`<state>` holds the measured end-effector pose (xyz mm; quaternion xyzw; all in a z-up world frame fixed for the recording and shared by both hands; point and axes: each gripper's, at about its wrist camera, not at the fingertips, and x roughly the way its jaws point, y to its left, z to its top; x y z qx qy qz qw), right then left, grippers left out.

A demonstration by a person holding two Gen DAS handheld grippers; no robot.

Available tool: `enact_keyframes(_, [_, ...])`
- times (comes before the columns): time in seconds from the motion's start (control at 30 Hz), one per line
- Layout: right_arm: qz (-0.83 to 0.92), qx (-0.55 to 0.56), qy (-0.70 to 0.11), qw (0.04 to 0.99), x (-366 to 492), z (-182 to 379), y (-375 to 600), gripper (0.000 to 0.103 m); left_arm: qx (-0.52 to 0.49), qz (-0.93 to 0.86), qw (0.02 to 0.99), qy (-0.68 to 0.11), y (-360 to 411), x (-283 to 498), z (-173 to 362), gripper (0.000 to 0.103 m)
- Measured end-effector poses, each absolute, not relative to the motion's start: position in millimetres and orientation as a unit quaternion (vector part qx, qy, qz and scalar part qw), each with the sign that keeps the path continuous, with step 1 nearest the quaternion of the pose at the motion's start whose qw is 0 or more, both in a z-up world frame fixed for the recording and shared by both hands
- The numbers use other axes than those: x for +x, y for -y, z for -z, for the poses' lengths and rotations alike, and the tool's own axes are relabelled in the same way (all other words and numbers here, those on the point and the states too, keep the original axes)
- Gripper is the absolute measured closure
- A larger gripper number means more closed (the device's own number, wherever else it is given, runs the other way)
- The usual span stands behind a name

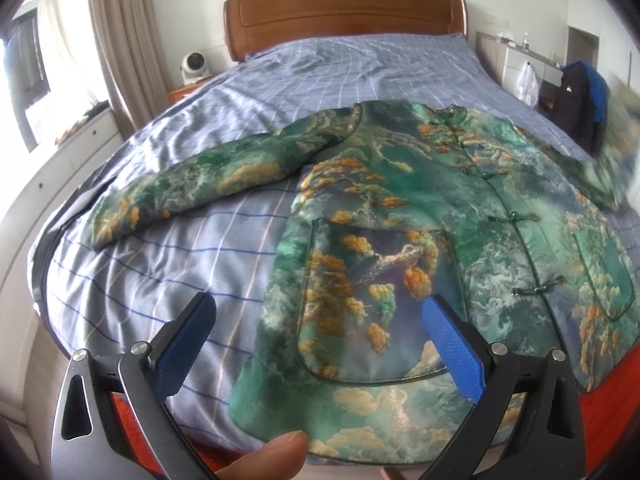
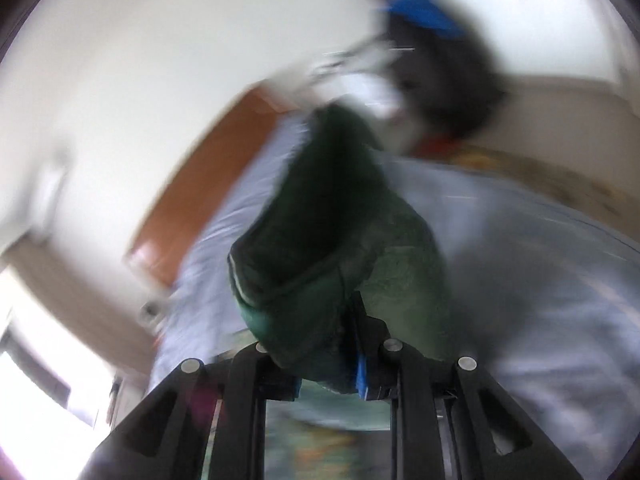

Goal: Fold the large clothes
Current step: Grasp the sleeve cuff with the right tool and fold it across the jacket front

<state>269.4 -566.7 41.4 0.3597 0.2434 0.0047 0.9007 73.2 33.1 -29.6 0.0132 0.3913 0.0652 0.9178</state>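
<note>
Left tool (image 1: 316,332), jaws spread, hovers over the hem of the green printed jacket (image 1: 420,216) lying buttoned and flat on the bed (image 1: 160,264). Right tool (image 2: 340,364) pinches one sleeve (image 2: 332,216), lifted. Folding judged barely begun; far sleeve and body remain.

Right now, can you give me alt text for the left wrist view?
A green quilted jacket with orange tree print lies buttoned and flat on a blue checked bedsheet, one sleeve spread out left. The left claw hangs open above its lower patch pocket; a wooden headboard stands behind.
</note>
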Motion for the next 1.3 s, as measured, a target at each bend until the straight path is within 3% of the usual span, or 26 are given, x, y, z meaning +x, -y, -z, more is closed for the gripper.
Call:
enact_keyframes(0.13, [-0.103,0.297,-0.250,0.916,319.8,-75.8,449.1,0.082,0.023,-0.068,0.921,-0.383,-34.6,67.3,27.0,0.000])
enact_keyframes(0.23, [-0.145,0.250,-0.267,0.919,355.5,-69.3,359.0,0.082,0.024,-0.081,0.924,-0.373,-43.9,62.8,22.7,0.000])
enact_keyframes(0.53, [-0.164,0.172,-0.374,0.896,399.2,48.1,194.2,0.080,-0.006,-0.096,0.915,-0.391,-64.6,63.7,33.2,0.000])
enact_keyframes(0.57, [-0.167,0.170,-0.395,0.887,403.1,64.0,185.6,0.066,-0.004,-0.096,0.915,-0.392,-63.7,63.7,34.4,0.000])
enact_keyframes(0.6, [-0.174,0.176,-0.410,0.878,408.1,77.8,185.3,0.045,-0.003,-0.095,0.915,-0.393,-62.9,63.7,35.1,0.000])
enact_keyframes(0.67, [-0.193,0.205,-0.432,0.857,413.8,96.8,189.9,0.028,0.001,-0.093,0.914,-0.394,-60.5,63.8,36.1,0.000])
enact_keyframes(0.87, [-0.245,0.227,-0.402,0.852,373.7,71.7,206.8,0.027,0.001,-0.085,0.913,-0.399,-54.9,68.3,39.7,0.000])
enact_keyframes(1.03, [-0.201,0.220,-0.374,0.878,361.3,46.9,254.9,0.018,-0.003,-0.076,0.911,-0.406,-49.2,70.5,43.7,0.000])
enact_keyframes(1.2, [-0.169,0.271,-0.475,0.820,392.0,111.5,285.7,0.016,0.014,-0.072,0.912,-0.403,-40.5,66.1,40.4,0.000])
enact_keyframes(1.3, [-0.157,0.252,-0.450,0.842,381.1,110.4,281.3,0.017,0.026,-0.074,0.914,-0.397,-39.0,61.2,38.6,0.000])
